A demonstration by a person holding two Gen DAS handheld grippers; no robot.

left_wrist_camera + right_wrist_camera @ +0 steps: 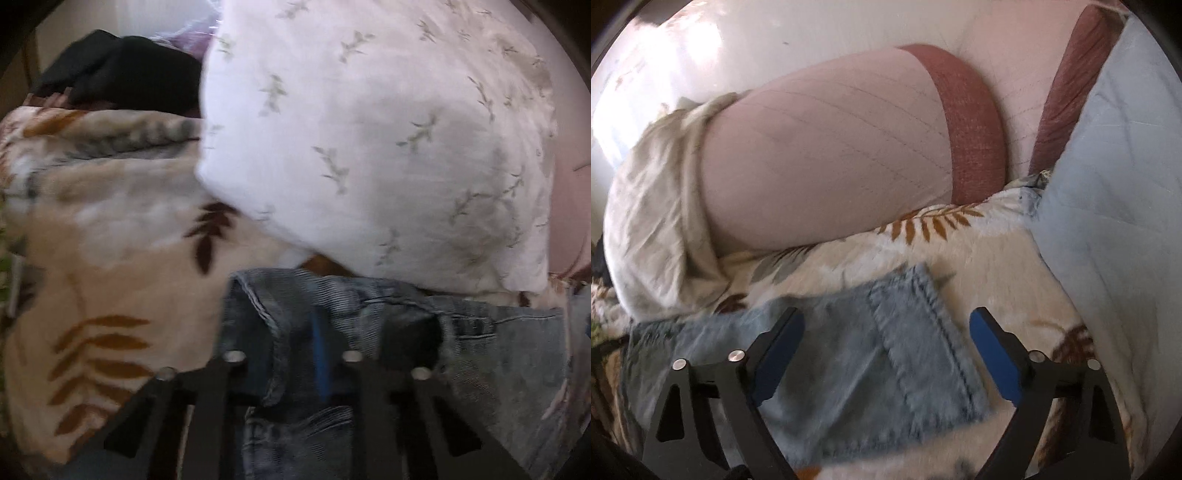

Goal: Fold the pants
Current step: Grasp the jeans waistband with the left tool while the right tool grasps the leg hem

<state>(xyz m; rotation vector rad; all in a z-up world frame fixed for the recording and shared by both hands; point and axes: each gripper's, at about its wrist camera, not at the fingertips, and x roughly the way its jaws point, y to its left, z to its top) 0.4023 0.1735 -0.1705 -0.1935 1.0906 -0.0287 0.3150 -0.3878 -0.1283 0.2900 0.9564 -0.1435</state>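
The pants are light-blue washed jeans lying on a leaf-print blanket. In the left wrist view a fold of the jeans (369,310), near a seamed edge, is bunched between the narrow jaws of my left gripper (321,343), which is shut on the denim. A thin strip of one blue pad (319,354) shows through the cloth. In the right wrist view a leg end of the jeans (871,373) with a stitched hem lies flat. My right gripper (888,336) hovers over it, open wide, its blue pads (993,358) apart from the fabric on either side.
A white sprig-print pillow (369,129) lies just beyond the jeans, with a black garment (122,70) behind it. A pink pillow with a red band (831,147), a crumpled beige cloth (653,221) and a pale blue quilt (1115,184) border the blanket (997,266).
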